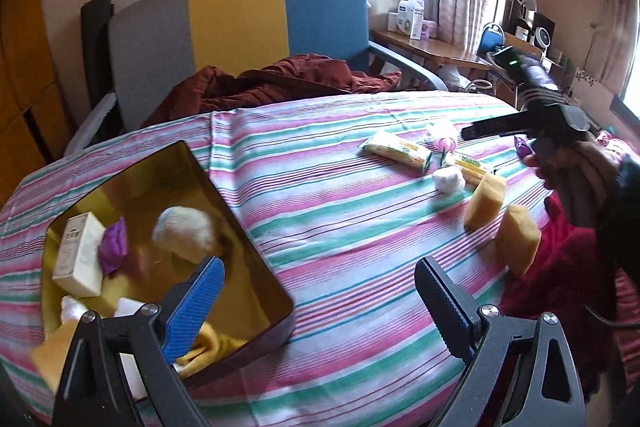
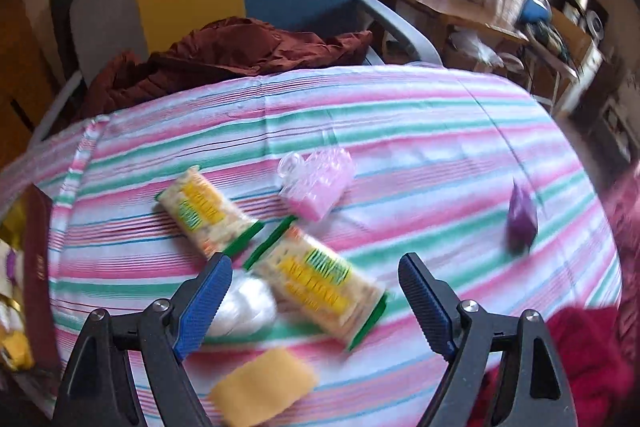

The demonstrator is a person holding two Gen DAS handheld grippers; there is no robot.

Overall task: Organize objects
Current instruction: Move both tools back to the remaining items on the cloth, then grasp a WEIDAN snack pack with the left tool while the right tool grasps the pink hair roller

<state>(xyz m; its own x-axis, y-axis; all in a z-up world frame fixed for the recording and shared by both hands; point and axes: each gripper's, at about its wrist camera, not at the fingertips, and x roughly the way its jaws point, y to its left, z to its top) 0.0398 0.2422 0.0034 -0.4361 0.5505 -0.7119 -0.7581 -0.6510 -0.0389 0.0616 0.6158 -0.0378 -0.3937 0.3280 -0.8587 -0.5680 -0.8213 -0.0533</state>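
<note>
Left wrist view, left gripper: released, jaws wide apart with nothing between them, hanging over the striped cloth of the worktop, its left finger over the box.
Left wrist view, box: open, gold-lined, at the left; inside lie a white carton, a purple wrapped piece and a fluffy white ball.
Left wrist view, loose things: two yellow sponges stand near the right edge; beyond them a small white ball and two cracker packets.
Left wrist view, right gripper: seen from outside, held in a person's hand above the far right of the cloth; its jaws cannot be read here.
Right wrist view, right gripper: released, jaws spread and empty, above one cracker packet and the white ball.
Right wrist view, only here: a pink clear-plastic item shown plainly, and a purple packet alone at the right; one sponge lies at the bottom.
Right wrist view, box: only its dark outer wall at the left edge.
</note>
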